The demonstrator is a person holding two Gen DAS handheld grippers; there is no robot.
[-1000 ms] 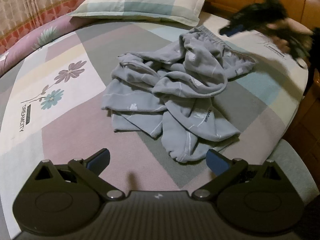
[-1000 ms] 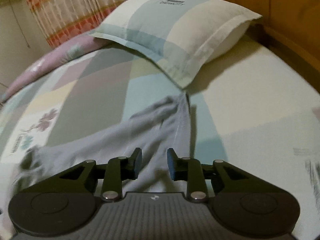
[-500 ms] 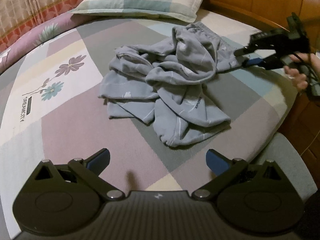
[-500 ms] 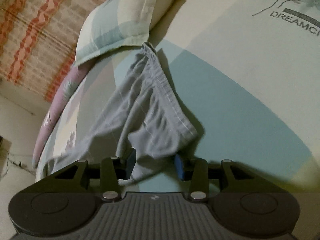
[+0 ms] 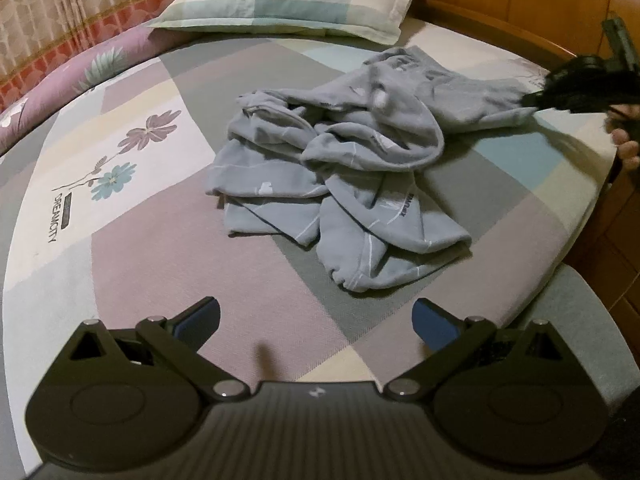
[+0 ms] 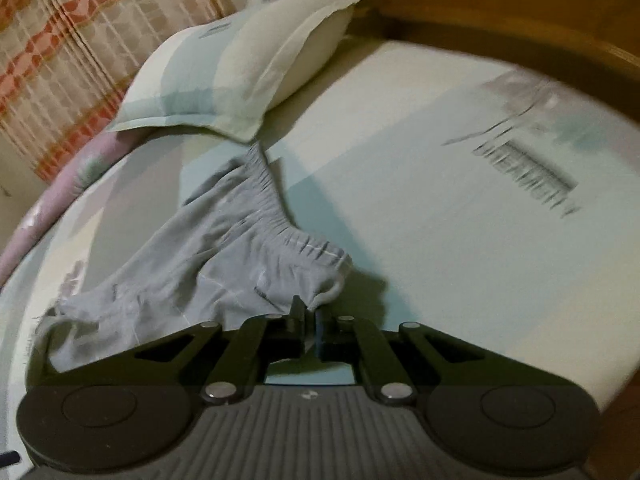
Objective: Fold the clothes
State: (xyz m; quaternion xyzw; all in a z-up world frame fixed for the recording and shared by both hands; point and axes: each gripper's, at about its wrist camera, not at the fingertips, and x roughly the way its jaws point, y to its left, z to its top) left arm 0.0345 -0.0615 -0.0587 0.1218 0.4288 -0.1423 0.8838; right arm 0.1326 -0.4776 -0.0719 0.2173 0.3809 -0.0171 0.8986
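One pair of grey trousers (image 5: 352, 168) lies crumpled near the middle of the bed (image 5: 132, 264), its legs bunched and overlapping, a cuffed leg end pointing toward the near edge and the elastic waistband (image 6: 276, 208) stretched out toward the bed's right side. The right tongs (image 6: 310, 316) are clenched on the waistband edge, the cloth and a pale drawstring pinched between the two closed fingers; in the left wrist view these tongs (image 5: 536, 100) appear blurred at the far right with part of a hand (image 5: 626, 140) behind them. The left tongs (image 5: 316, 320) are released, fingers spread wide over the bedsheet, well apart from the trousers and touching nothing. The sheet carries coloured blocks, a flower print (image 5: 120, 160) and lettering. A checked pillow (image 5: 288, 0) sits at the head of the bed, just beyond the waistband, with a patterned curtain (image 6: 60, 60) and a wooden headboard (image 5: 520, 0) behind.
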